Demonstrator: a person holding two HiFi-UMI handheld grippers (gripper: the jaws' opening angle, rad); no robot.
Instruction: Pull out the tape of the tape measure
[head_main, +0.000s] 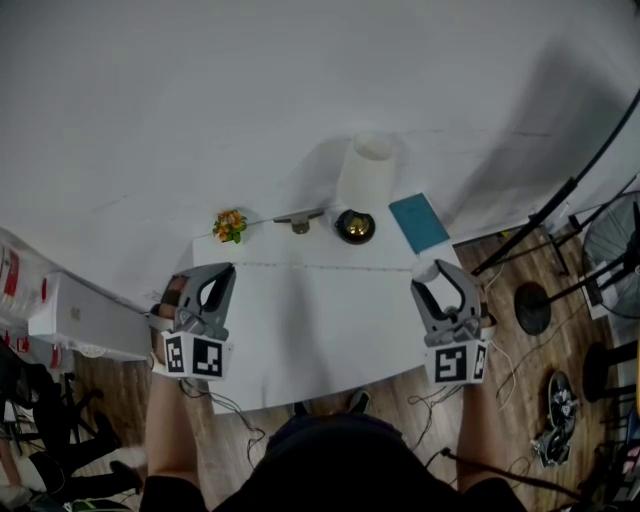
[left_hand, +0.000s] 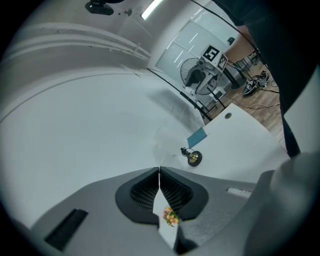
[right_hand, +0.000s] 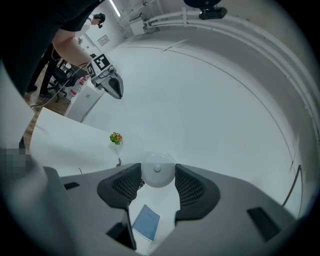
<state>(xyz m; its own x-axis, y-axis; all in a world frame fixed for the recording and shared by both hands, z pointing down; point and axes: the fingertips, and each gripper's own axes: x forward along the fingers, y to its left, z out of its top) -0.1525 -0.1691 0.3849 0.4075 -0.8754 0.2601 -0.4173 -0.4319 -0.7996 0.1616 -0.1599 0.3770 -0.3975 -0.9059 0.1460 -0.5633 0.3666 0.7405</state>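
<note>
Two tools: left (left_hand: 159, 175) closed; right (right_hand: 157, 174) wide

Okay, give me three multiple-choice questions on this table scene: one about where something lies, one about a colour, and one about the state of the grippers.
1. Where does the blue notebook lie on the table?
A. at the far right corner, right of the round black-and-gold object
B. at the near edge, between the grippers
C. under the flowers

2. What colour is the tall cylinder at the back?
A. red
B. white
C. black

3. Which gripper has its jaws apart?
A. only the left gripper
B. only the right gripper
C. both

Answers:
1 A, the head view shows it at the far right corner.
2 B, it is as white as the wall.
3 B, the right pads stand apart with nothing held, while the left pads meet.
</note>
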